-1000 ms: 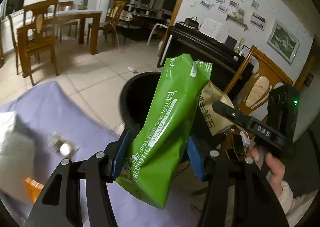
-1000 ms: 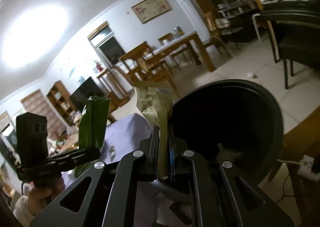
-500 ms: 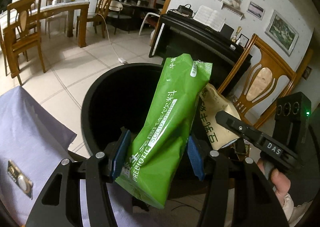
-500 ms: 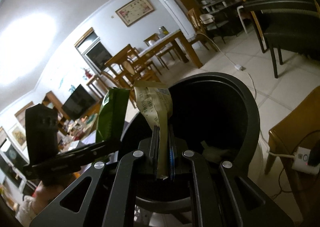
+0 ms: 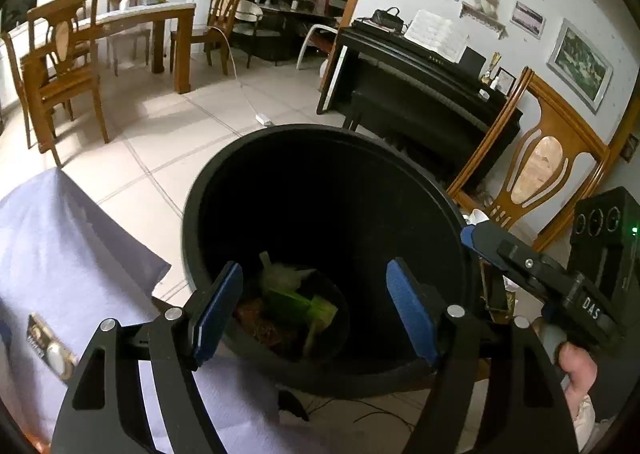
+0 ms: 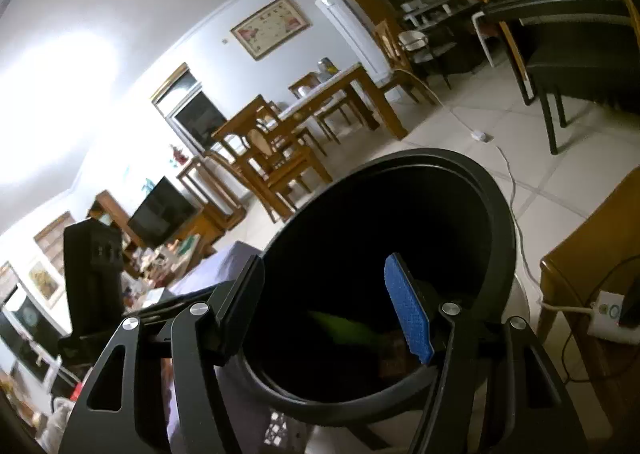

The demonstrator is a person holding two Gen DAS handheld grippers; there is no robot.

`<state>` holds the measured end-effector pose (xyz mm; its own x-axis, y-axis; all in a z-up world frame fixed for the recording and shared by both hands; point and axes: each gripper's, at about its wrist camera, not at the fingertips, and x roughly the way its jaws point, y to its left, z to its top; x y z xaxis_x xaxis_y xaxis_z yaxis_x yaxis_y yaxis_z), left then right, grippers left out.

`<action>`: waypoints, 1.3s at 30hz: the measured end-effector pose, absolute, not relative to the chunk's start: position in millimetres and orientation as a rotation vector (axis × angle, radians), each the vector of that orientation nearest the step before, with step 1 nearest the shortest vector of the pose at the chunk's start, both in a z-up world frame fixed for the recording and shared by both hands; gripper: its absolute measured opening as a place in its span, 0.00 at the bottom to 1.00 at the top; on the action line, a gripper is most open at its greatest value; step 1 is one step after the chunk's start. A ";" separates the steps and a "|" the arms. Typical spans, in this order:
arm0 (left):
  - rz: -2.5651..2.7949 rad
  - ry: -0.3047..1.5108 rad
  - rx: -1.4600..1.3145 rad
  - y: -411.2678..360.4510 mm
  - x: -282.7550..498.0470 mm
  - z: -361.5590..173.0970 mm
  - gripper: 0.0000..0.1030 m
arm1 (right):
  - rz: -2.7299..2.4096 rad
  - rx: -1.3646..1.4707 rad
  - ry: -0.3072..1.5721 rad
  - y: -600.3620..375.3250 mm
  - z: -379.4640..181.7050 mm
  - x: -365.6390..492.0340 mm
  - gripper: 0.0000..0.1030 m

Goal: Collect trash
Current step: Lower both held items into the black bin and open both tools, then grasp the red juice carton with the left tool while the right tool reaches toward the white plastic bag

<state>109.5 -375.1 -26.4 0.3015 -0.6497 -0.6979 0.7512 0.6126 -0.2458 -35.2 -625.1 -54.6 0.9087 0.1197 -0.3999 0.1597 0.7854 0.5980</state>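
A round black trash bin [image 5: 400, 157] fills the left wrist view, with its rim [image 6: 492, 189] also in the right wrist view. At its bottom lies the green pouch [image 5: 300, 304] among other wrappers; in the right wrist view the green pouch [image 6: 344, 328] shows deep inside. My left gripper [image 5: 314, 312] hovers over the near rim, its jaws opening with nothing between them. My right gripper [image 6: 324, 310] hangs over the bin's other side, its jaws opening and empty too. Beside the bin's right rim the right gripper [image 5: 532, 266] shows in the left wrist view.
A lilac cloth [image 5: 60, 254] covers the table left of the bin, with a small wrapper [image 5: 50, 346] on it. A wooden chair [image 5: 544, 169] and a black piano [image 5: 420, 93] stand behind the bin. A power strip [image 6: 610, 312] sits on a wooden surface at right.
Both grippers have let go: the green pouch left my left gripper and the tan packet left my right one, and both dropped into the bin. Both pairs of jaws stand wider.
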 end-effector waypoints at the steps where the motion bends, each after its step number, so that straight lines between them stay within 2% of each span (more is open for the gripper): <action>1: -0.930 0.853 0.134 -371.4 108.9 -24.4 0.72 | -0.018 0.663 0.441 -620.4 -52.6 -34.9 0.61; 8: -0.875 0.813 0.110 -319.8 96.4 -6.4 0.72 | 0.037 0.590 0.468 -577.4 -31.2 -27.8 0.61; 16: -0.691 0.740 -0.007 -200.1 89.5 16.7 0.73 | 0.182 0.461 0.541 -481.3 -7.4 7.3 0.61; 18: -0.618 0.701 -0.034 -162.1 89.1 23.6 0.73 | 0.226 0.431 0.554 -455.9 -1.2 18.1 0.71; 19: -0.583 0.688 -0.043 -145.0 90.4 25.2 0.76 | 0.255 0.417 0.561 -442.6 0.9 23.8 0.73; 20: -0.524 0.675 -0.050 -122.3 92.1 26.2 0.83 | 0.287 0.394 0.569 -423.2 2.6 31.8 0.78; 23: -0.401 0.652 -0.051 -78.0 98.8 23.7 0.84 | 0.352 0.329 0.579 -376.6 10.0 53.4 0.92; 26: -0.336 0.679 -0.056 -49.1 114.8 14.9 0.84 | 0.417 0.223 0.583 -330.9 17.5 78.7 0.95; 31: -0.331 0.702 0.013 -43.1 134.6 1.8 0.84 | 0.485 -0.018 0.624 -271.2 14.7 122.3 0.95; 33: -0.351 0.707 0.027 -43.9 138.1 -1.3 0.79 | 0.514 -0.127 0.644 -258.3 6.9 131.2 0.95; 34: -0.371 0.715 0.029 -40.7 137.2 -3.8 0.68 | 0.517 -0.190 0.646 -249.1 4.6 137.9 0.95; 35: -0.393 0.733 0.034 -42.7 140.9 -6.4 0.63 | 0.522 -0.269 0.643 -240.5 1.3 145.1 0.95; 39: -0.389 0.733 0.060 -40.6 146.0 -11.3 0.63 | 0.566 -0.441 0.649 -223.9 -9.7 165.3 0.95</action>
<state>146.0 -40.6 -11.3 0.6753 -0.3246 -0.6623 0.3662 0.9270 -0.0809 165.3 -223.9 -9.7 0.6575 0.3493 -0.6676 -0.6141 0.7619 -0.2061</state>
